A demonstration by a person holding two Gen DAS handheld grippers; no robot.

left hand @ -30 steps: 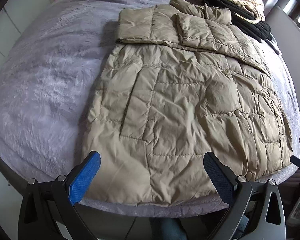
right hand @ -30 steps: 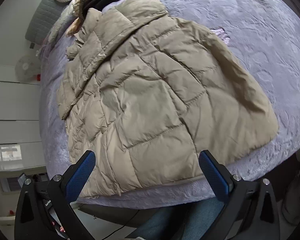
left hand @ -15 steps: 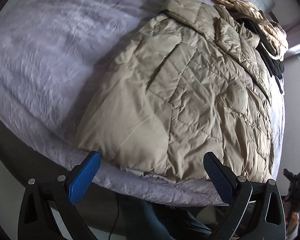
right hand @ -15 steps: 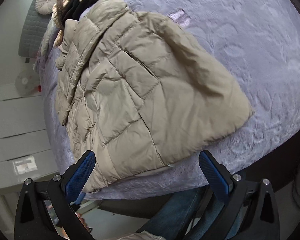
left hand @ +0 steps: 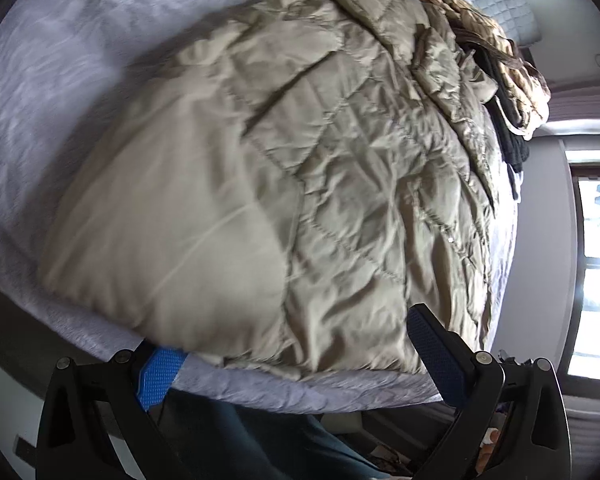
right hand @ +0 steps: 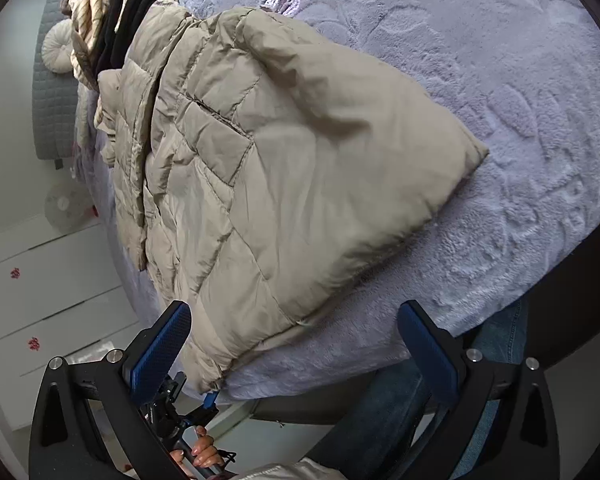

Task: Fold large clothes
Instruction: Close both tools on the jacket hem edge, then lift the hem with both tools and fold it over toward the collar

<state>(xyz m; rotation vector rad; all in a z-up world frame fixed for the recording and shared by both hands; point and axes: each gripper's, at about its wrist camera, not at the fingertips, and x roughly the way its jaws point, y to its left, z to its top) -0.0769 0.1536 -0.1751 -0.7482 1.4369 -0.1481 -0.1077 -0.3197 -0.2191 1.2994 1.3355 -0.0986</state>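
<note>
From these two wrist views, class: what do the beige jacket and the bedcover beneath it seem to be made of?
Jacket: probably thin synthetic shell, nylon-like, over soft filling; faint sheen, stitched puffy panels, crisp wrinkles.
Bedcover: seemingly plush lilac fleece or velour; matte, fuzzy pile with an embossed leafy pattern.

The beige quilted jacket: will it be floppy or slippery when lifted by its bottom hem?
The jacket looks puffy and creased, so it will probably sag. Its shiny fabric may slip. It seems light for its bulk.

A beige quilted puffer jacket (right hand: 284, 184) lies on a lavender plush bedspread (right hand: 520, 80), hem at the near edge; a pile of striped and black clothes (left hand: 508, 80) lies beyond its collar.
</note>
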